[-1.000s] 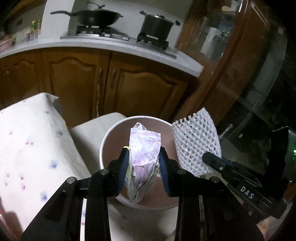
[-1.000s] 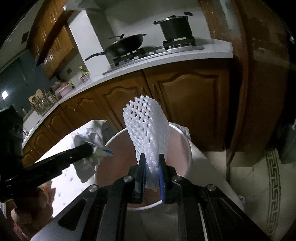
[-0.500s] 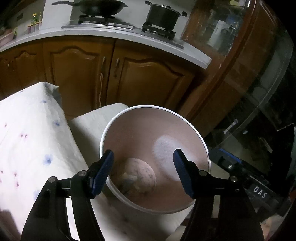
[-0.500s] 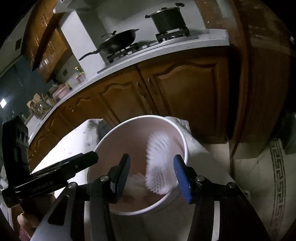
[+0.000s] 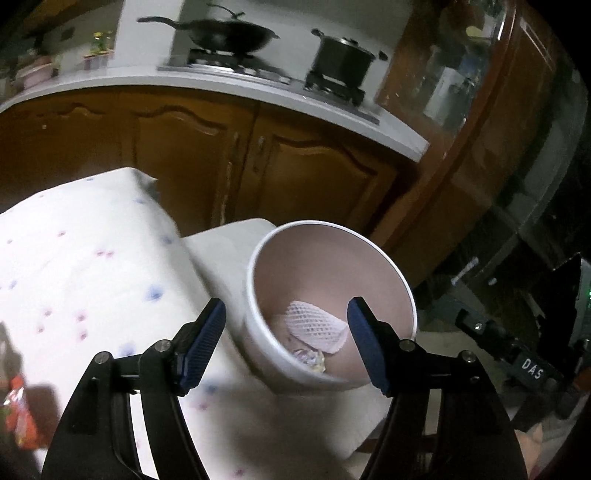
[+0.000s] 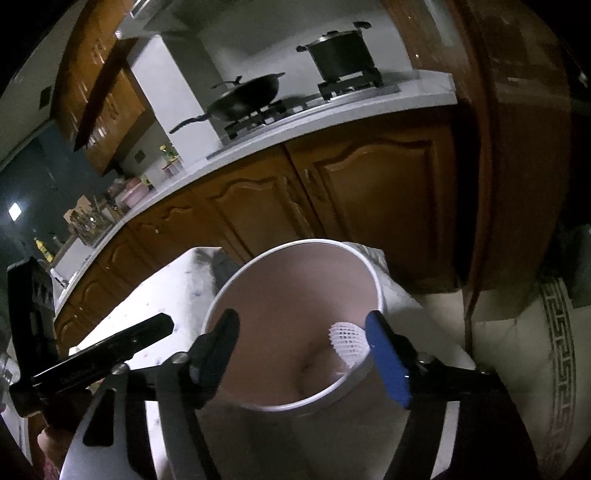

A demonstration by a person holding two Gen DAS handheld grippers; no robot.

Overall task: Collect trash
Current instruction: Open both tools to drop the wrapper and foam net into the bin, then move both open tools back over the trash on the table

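A round white bin point(image 5: 384, 258) with a pinkish inside stands beside the table. A white foam net point(image 5: 314, 326) lies in it on top of a crumpled wrapper point(image 5: 310, 360). My left gripper point(image 5: 286, 338) is open and empty, just above the bin's near rim. In the right wrist view the bin point(image 6: 380, 291) is below my right gripper point(image 6: 301, 356), which is open and empty; the foam net point(image 6: 349, 338) leans on the inner wall by the right finger. The left gripper's body point(image 6: 99, 358) shows at the left.
A table with a white flowered cloth point(image 5: 74, 266) lies left of the bin. A red packet point(image 5: 18, 410) lies at its left edge. Wooden kitchen cabinets point(image 5: 192, 158) stand behind, with a wok point(image 5: 229, 35) and a pot point(image 5: 343, 55) on the stove.
Both grippers opened and dropped their loads: the crumpled wrapper and the foam net fell into the bin. Both grippers have since pulled back slightly, the left one leftwards.
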